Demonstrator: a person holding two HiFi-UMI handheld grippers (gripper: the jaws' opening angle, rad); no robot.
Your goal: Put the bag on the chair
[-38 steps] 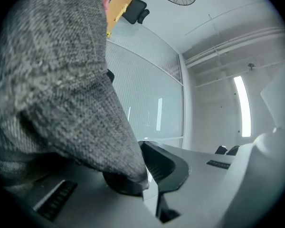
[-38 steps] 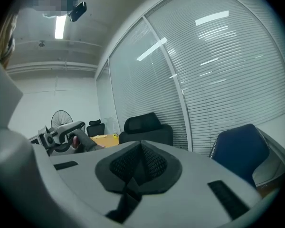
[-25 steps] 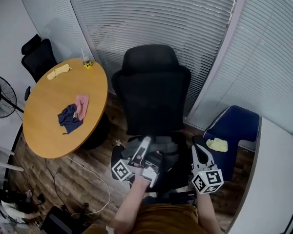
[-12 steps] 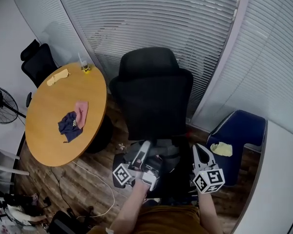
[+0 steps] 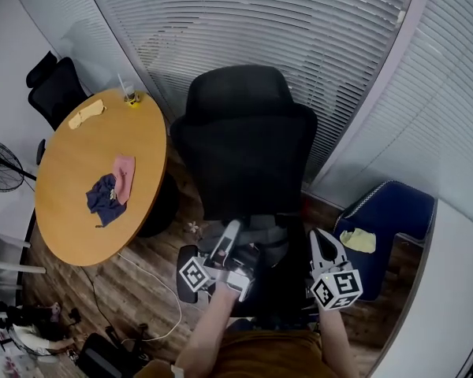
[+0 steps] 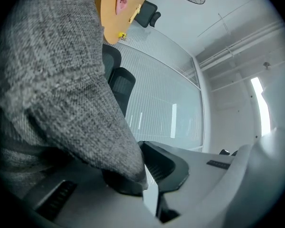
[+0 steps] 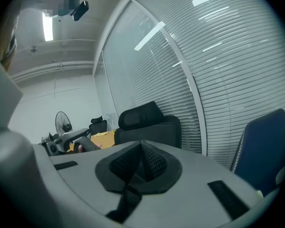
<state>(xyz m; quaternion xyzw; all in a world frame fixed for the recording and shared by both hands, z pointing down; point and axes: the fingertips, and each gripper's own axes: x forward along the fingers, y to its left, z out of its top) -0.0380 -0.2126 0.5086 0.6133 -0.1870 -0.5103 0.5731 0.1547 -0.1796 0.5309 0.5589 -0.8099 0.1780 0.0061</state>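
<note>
A black office chair (image 5: 244, 156) stands in front of me, also seen past the right jaws (image 7: 147, 122). A grey knitted bag (image 5: 264, 231) lies on its seat, low against the backrest. My left gripper (image 5: 231, 233) reaches onto the seat at the bag's left edge. In the left gripper view the grey bag (image 6: 61, 80) fills the left side, and the left gripper (image 6: 145, 184) is shut on a fold of it. My right gripper (image 5: 322, 242) hovers at the seat's right side, apart from the bag. The right gripper (image 7: 141, 163) is shut with nothing between its pads.
A round wooden table (image 5: 79, 203) at the left bears a navy cloth (image 5: 102, 195) and a pink cloth (image 5: 124, 172). A blue armchair (image 5: 386, 219) with a yellow cloth (image 5: 361, 241) sits at the right. Blinds run behind the chair. A fan (image 5: 0, 164) and a white cable (image 5: 154, 290) are at the left.
The head view has shifted a little, so the chair looks larger and nearer. Both grippers stay at about the same places by the seat.
</note>
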